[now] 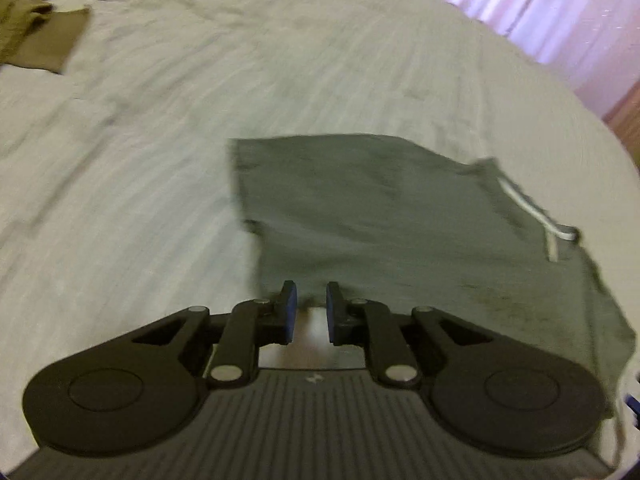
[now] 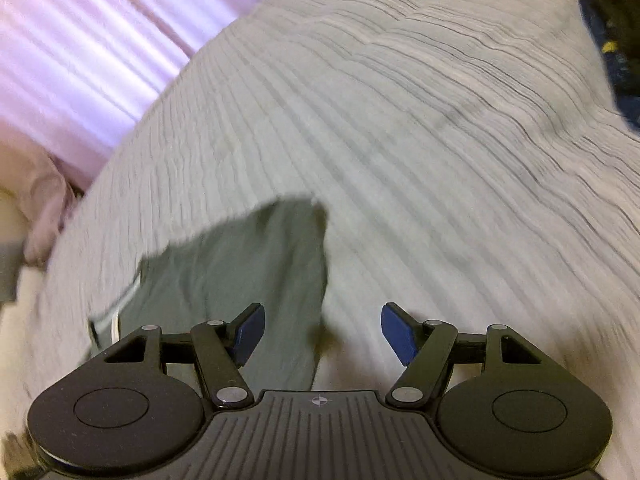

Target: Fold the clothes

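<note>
A grey garment point(image 1: 384, 216) with a white drawstring point(image 1: 532, 216) lies spread on the pale bedsheet point(image 1: 200, 100). My left gripper point(image 1: 311, 300) stands at its near edge with the jaws narrow. A bunch of the grey cloth is pinched between the blue pads point(image 1: 291, 312) at their tips. In the right wrist view the same grey garment point(image 2: 248, 264) reaches under the left finger, its drawstring point(image 2: 116, 320) at the left. My right gripper point(image 2: 322, 332) hovers wide open over the garment's edge and the sheet, with nothing between its fingers. Both views are motion-blurred.
An olive garment point(image 1: 36, 36) lies folded at the far left of the bed. Pink curtains point(image 1: 540, 4) hang beyond the bed's far edge, with wooden floor point(image 1: 628, 108) below. A dark blue item point(image 2: 616, 52) sits at the upper right in the right wrist view.
</note>
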{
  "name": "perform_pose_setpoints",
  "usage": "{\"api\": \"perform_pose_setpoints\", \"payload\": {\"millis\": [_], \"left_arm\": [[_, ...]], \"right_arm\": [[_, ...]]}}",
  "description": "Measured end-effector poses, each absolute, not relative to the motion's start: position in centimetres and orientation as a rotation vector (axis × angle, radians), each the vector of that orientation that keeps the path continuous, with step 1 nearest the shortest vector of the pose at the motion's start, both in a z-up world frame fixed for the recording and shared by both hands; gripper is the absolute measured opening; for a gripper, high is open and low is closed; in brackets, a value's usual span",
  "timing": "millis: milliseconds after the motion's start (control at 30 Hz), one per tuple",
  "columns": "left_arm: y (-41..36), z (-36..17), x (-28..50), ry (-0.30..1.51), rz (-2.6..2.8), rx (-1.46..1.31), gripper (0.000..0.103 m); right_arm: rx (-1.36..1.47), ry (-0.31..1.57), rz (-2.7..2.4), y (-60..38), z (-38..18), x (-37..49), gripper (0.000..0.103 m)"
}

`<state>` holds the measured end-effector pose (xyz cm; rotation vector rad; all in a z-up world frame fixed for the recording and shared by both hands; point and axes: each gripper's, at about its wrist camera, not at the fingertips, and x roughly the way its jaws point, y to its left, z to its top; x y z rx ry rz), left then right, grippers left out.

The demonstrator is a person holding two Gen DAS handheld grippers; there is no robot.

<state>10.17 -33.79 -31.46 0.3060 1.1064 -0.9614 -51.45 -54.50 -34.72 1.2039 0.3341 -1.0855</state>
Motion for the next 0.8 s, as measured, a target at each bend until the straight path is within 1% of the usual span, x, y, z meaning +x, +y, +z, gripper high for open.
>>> {"api": "perform_pose_setpoints", "payload": {"millis": [67,100,200,233,267,300,333,467,533,633,667,700,733,767,800], "left_arm": [[-34.6,-31.7,8.9,1.123,-0.975,0.282,0.01],[-34.9,-31.8,8.3,1.132,-0.981,0.268,0.01],[-35.4,-32.0,7.1,1.16,-0.976,0.228,0.01],[-35.6,-32.1,6.8,1.165,-0.97,0.222,0.01],[-35.7,-32.3,6.6,1.167,-0.965,0.222,0.01],[-35.8,-32.4,6.4,1.167,-0.961,0.223,0.01],[-35.9,-32.4,6.2,1.166,-0.959,0.226,0.01],[-36.2,-32.5,5.3,1.138,-0.954,0.25,0.01],[-36.6,-33.2,5.2,1.147,-0.937,0.262,0.01],[-37.3,-34.4,4.5,1.167,-0.935,0.287,0.01],[-37.4,-34.5,4.3,1.168,-0.941,0.297,0.01],[-37.4,-34.5,4.2,1.166,-0.952,0.302,0.01],[-37.5,-34.5,4.0,1.165,-0.962,0.307,0.01],[-37.4,-34.5,4.0,1.16,-0.97,0.31,0.01],[-37.3,-34.3,4.1,1.151,-0.974,0.312,0.01]], "right_arm": [[1.206,0.327,-1.017,-56.9,-36.1,-51.7,0.066],[1.216,0.31,-0.992,-58.0,-36.8,-51.7,0.06],[1.266,0.241,-0.952,-60.6,-38.7,-51.9,0.059],[1.293,0.211,-0.933,-61.2,-39.3,-52.0,0.043],[1.311,0.187,-0.903,-61.8,-39.7,-52.0,0.023],[1.323,0.191,-0.871,-62.2,-39.9,-51.8,0.005],[1.292,0.215,-0.842,-62.3,-39.5,-51.5,0.003],[1.029,0.28,-0.946,-61.3,-35.1,-50.2,0.003],[0.846,0.398,-1.026,-60.7,-33.9,-48.2,0.003],[0.769,0.577,-1.052,-61.3,-35.5,-45.2,0.003],[0.791,0.617,-1.052,-61.8,-36.4,-44.9,0.004],[0.849,0.584,-1.061,-61.8,-36.4,-45.6,0.005],[0.911,0.54,-1.072,-61.7,-36.4,-46.4,0.021],[0.973,0.495,-1.082,-61.6,-36.3,-47.1,0.034],[1.044,0.438,-1.1,-61.0,-35.9,-48.3,0.065]]}}
